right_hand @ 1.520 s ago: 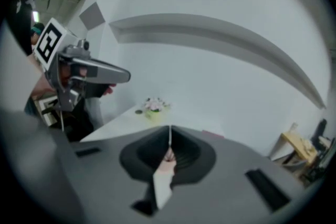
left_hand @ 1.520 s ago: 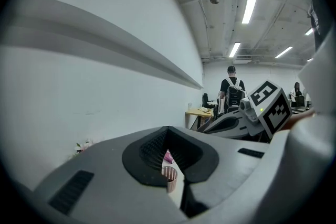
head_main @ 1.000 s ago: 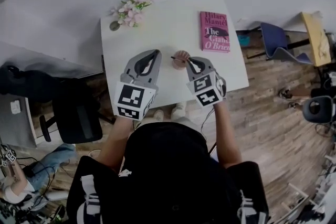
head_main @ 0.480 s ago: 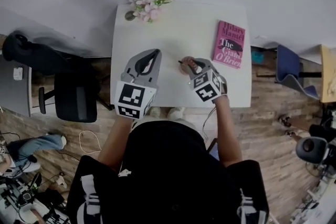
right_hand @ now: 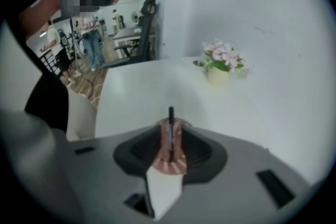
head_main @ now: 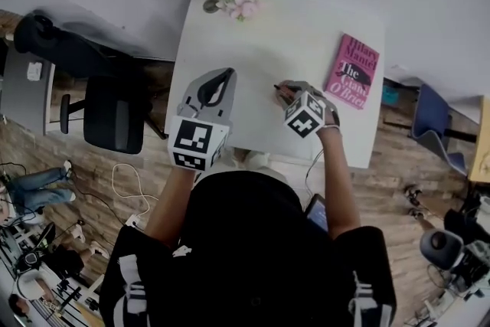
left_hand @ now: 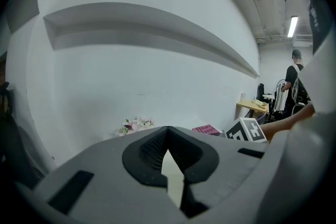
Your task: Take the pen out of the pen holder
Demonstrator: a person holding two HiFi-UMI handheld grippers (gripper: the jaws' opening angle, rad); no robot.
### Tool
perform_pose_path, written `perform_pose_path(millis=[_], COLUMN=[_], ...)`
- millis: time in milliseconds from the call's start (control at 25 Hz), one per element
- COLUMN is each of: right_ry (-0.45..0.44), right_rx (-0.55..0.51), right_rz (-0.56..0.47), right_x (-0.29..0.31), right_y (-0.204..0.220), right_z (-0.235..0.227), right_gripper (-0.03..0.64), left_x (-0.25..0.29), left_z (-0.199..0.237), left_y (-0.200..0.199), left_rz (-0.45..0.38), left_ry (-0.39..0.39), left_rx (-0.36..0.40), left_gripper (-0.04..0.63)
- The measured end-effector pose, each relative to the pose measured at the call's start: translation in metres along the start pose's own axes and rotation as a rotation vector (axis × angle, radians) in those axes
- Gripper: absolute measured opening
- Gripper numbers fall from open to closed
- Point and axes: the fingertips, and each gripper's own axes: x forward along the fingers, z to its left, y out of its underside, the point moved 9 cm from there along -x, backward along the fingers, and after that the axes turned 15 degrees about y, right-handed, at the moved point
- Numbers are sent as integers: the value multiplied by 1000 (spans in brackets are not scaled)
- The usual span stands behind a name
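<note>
White table (head_main: 230, 34) lies under both grippers. My left gripper (left_hand: 168, 136) hangs aside, jaws together on nothing. My right gripper (head_main: 289, 91) points down over the holder (right_hand: 169, 164), its jaws just opened wide, flanking the pen (right_hand: 170, 126). The pen stands in the holder, so lifting it out remains

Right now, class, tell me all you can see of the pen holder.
The pen holder is a small pinkish-copper cup with a ribbed wall, upright, apparently on the white table. One dark pen stands in it, top above the rim. It sits between the jaws of the right gripper, which have just been opening and look clear of it.
</note>
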Motion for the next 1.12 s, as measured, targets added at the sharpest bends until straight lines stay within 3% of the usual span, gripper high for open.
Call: perform_pose_path(millis=[440, 640, 880, 1120], right_ry=[13, 35, 62, 108], right_rx=[-115, -119, -112, -40], right_rz=[86, 97, 105, 73], right_x=[28, 30, 25, 8], right_y=[-3, -3, -2, -4], right_z=[10, 15, 16, 11], right_gripper=[115, 71, 67, 67], left_x=[-10, -15, -18, -21], left_z=[6, 10, 11, 8], left_y=[6, 9, 9, 5], left_rz=[10, 7, -3, -18], left_ry=[-28, -28, -8, 23], left_rx=[-12, -16, -10, 7], left_gripper=[15, 17, 17, 17])
